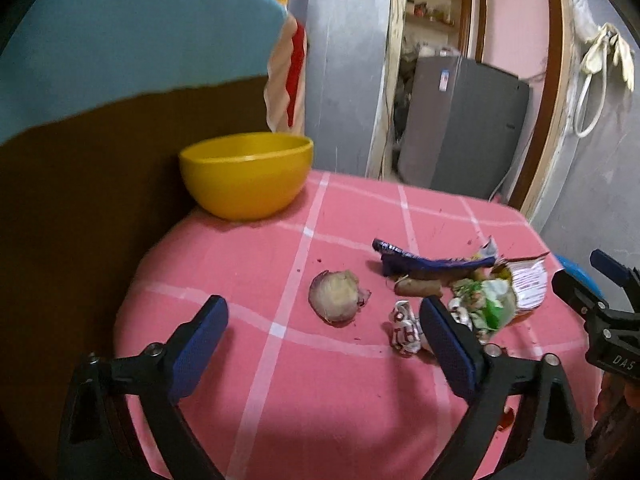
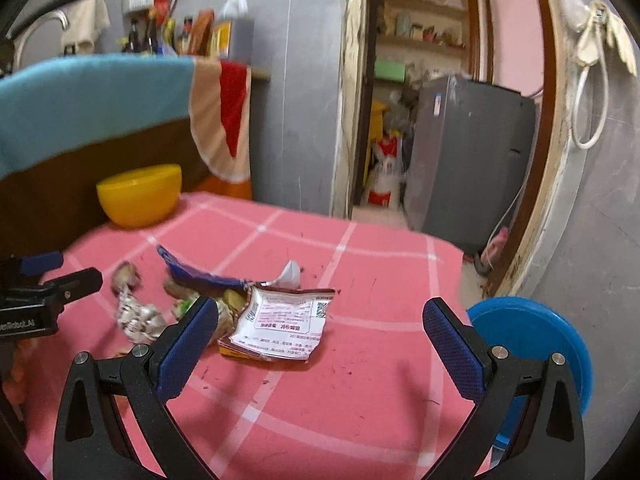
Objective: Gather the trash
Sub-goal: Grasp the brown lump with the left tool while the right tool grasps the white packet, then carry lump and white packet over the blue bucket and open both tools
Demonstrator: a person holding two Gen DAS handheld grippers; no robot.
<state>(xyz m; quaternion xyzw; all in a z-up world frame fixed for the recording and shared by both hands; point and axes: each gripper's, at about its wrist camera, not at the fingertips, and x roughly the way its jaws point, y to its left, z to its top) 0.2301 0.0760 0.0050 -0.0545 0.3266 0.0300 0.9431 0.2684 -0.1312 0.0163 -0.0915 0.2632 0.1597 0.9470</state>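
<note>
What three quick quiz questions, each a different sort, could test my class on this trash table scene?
1. True or false: the left gripper is shut on the peel.
2. Which colour is the bowl? A) blue B) yellow C) green
3. Fill in: the flat printed wrapper lies on the pink ______ cloth.

Key:
1. False: both the left and the right gripper are open and hold nothing.
2. B
3. checked
</note>
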